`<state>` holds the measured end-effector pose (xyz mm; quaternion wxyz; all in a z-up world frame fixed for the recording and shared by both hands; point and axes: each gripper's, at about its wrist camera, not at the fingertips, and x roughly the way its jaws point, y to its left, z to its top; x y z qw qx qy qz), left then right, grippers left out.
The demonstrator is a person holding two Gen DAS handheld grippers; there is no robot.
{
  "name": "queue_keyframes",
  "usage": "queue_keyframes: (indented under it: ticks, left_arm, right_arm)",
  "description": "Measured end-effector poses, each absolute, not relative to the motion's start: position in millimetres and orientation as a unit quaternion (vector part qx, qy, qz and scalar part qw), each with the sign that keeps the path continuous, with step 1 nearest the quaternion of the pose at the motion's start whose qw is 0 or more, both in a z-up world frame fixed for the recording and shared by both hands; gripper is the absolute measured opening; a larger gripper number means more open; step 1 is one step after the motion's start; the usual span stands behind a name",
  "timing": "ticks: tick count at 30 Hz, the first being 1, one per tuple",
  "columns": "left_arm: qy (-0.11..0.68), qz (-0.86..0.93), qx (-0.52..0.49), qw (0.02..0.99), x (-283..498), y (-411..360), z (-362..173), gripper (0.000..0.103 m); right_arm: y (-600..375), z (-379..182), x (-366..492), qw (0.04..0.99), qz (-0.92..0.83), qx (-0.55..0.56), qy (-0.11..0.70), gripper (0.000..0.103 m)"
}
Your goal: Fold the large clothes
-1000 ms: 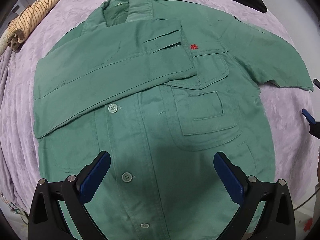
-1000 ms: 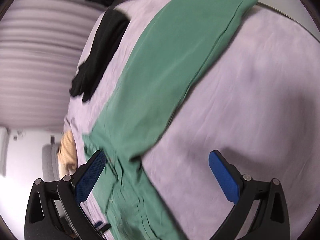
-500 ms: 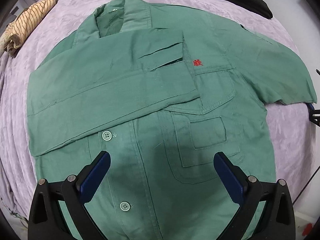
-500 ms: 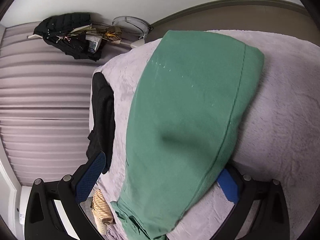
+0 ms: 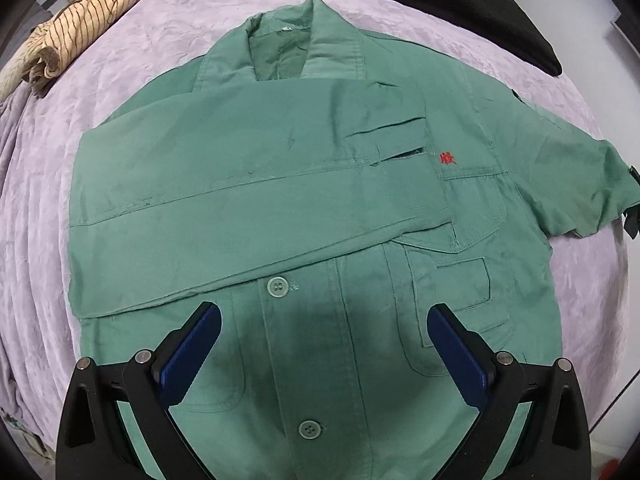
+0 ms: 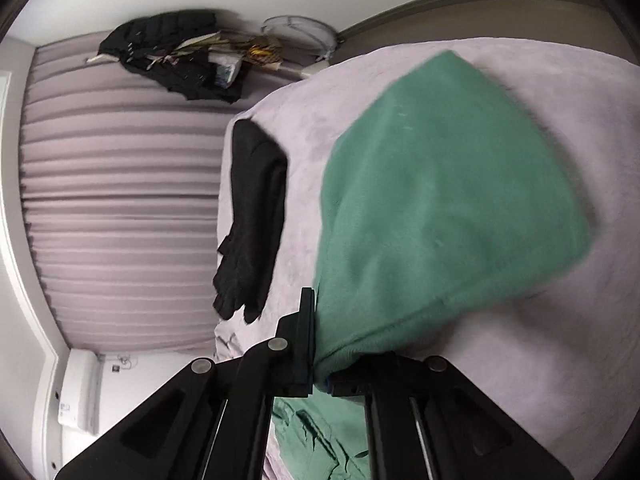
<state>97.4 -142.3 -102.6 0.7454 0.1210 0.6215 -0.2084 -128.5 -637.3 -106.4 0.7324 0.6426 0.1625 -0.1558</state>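
A green button-up work shirt [image 5: 320, 208] lies face up on a lilac bedspread [image 5: 152, 40]. Its left sleeve is folded across the chest; the right sleeve [image 5: 576, 184] sticks out to the right. My left gripper [image 5: 320, 344] is open and empty, hovering over the shirt's button placket. My right gripper [image 6: 316, 360] is shut on the right sleeve [image 6: 440, 208], which rises from its jaws and fills the middle of the right wrist view. A dark bit of the right gripper shows at the sleeve's end at the right edge of the left wrist view.
A striped beige garment [image 5: 68, 36] lies bunched at the far left of the bed. A black garment [image 5: 460, 4] lies at the far right, also seen in the right wrist view [image 6: 252, 224]. Pleated curtains [image 6: 120, 216] and a cluttered shelf [image 6: 192, 56] are beyond the bed.
My right gripper has closed on the right sleeve, which it had straddled open half a second ago. My left gripper has moved toward the collar, staying open.
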Motion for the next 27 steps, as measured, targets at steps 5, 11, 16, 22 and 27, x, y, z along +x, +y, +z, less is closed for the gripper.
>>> queue_keyframes:
  ticks: [5,11,16,22,27]
  left_arm:
    - [0.597,-0.212,0.118,0.764,110.7,-110.9,-99.6,0.103]
    - [0.581,-0.183,0.102,0.786,142.2,-50.9,-94.6,0.103]
    - [0.58,-0.139,0.086,0.798,160.1,-3.5,-111.7,0.103]
    - [0.602,-0.121,0.065,0.787,164.5,24.8,-139.6,0.103]
    - [0.61,-0.125,0.054,0.78,159.2,32.9,-144.6,0.103]
  right_arm:
    - [-559.3,-46.3,-65.9,0.804,-0.089,0.55,0.209,0.006]
    - [-405.3,-20.3,42.6,0.869,-0.009,0.371,0.329,0.006]
    - [-277.2,-90.2,116.9,0.852,0.053,0.263,0.45,0.006]
    - [-243.0,-188.8,138.7,0.79,0.006,0.273,0.55,0.009]
    - [-280.7,-169.4,93.7,0.778,-0.014,0.392,0.491,0.089]
